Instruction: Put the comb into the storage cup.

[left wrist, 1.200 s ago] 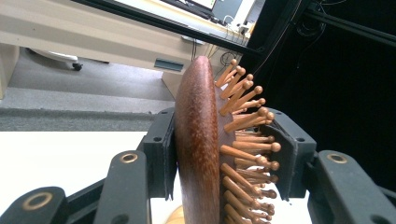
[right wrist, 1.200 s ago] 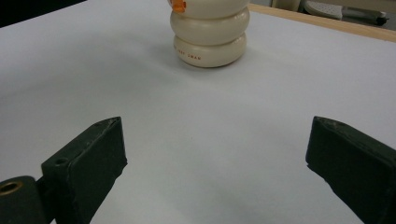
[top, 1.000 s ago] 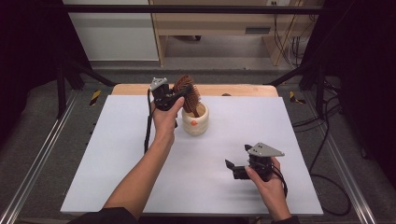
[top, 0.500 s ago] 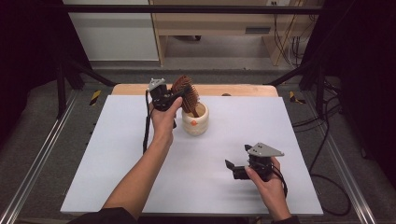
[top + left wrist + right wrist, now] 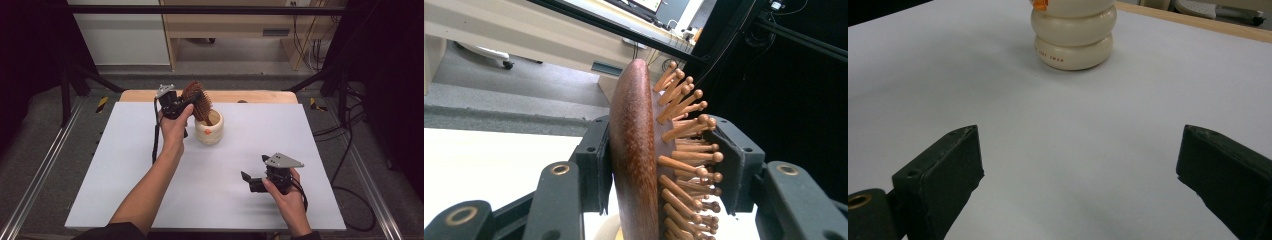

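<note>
A brown wooden hairbrush [image 5: 196,99] with round-tipped pegs stands with its handle down in a cream ribbed cup [image 5: 209,128] at the back middle of the white table [image 5: 125,165]. My left gripper [image 5: 189,100] is shut on the brush head; in the left gripper view its pads clamp the smooth back and the pegs of the hairbrush [image 5: 636,165]. My right gripper [image 5: 246,180] rests low near the front right, open, with nothing between its jaws. In the right gripper view the cream cup [image 5: 1074,32] stands some way ahead of that gripper [image 5: 1080,165].
A wooden strip [image 5: 250,96] runs along the table's far edge. Metal rails [image 5: 45,160] flank the table on both sides. Cables [image 5: 345,150] trail on the floor at the right. A black cable [image 5: 156,137] hangs from the left gripper onto the table.
</note>
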`<act>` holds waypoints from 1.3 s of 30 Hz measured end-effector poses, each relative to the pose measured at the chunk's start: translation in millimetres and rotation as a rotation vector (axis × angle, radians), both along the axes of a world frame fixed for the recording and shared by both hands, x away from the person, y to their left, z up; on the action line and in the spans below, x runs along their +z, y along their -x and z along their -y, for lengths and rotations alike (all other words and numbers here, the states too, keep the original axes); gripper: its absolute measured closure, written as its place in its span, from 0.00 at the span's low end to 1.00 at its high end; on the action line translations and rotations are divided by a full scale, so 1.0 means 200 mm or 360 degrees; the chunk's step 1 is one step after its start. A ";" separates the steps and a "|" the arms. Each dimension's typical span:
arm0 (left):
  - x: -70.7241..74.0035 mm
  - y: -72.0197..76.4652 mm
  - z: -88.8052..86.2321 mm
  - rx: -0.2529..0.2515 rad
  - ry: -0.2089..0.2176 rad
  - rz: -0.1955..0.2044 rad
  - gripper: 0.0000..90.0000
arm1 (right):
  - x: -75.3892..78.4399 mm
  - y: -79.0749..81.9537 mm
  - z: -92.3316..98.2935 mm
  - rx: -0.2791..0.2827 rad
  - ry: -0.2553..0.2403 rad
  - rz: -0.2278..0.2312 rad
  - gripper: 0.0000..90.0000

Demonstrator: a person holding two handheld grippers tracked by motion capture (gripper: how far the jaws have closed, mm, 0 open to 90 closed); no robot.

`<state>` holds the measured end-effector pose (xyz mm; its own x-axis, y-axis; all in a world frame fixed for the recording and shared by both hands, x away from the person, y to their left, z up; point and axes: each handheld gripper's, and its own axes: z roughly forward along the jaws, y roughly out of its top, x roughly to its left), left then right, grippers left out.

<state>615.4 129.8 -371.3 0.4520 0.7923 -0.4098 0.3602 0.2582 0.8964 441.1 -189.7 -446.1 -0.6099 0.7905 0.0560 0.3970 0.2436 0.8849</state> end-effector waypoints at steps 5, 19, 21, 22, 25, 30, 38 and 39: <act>0.00 0.00 0.00 0.0001 0.0006 -0.0001 0.54 | 0.00 0.00 0.00 0.0004 0.0005 -0.0001 0.06; -0.02 -0.01 -0.03 0.0017 0.0023 -0.0022 0.53 | 0.00 0.00 0.00 0.0008 0.0001 -0.0011 0.06; -0.02 -0.01 -0.03 0.0018 0.0026 -0.0025 0.52 | -0.01 0.00 -0.01 0.0009 -0.0001 -0.0012 0.06; -0.02 -0.01 -0.03 0.0017 0.0025 -0.0027 0.52 | -0.01 0.00 -0.01 0.0008 -0.0002 -0.0012 0.06; -0.02 -0.01 -0.04 0.0019 0.0034 -0.0028 0.52 | -0.01 0.00 -0.01 0.0007 -0.0002 -0.0012 0.06; -0.02 -0.01 -0.04 0.0021 0.0037 -0.0029 0.52 | -0.01 0.00 -0.01 0.0010 0.0001 -0.0014 0.06; -0.03 -0.01 -0.04 0.0018 0.0035 -0.0027 0.52 | -0.01 0.00 -0.01 0.0011 0.0003 -0.0011 0.06; -0.03 -0.01 -0.04 0.0018 0.0034 -0.0027 0.52 | -0.01 0.00 -0.01 0.0012 0.0002 -0.0013 0.06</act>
<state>617.8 137.4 -376.3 0.4359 0.7882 -0.4345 0.3723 0.2816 0.8844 441.6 -188.6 -447.6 -0.6155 0.7859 0.0601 0.4024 0.2477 0.8813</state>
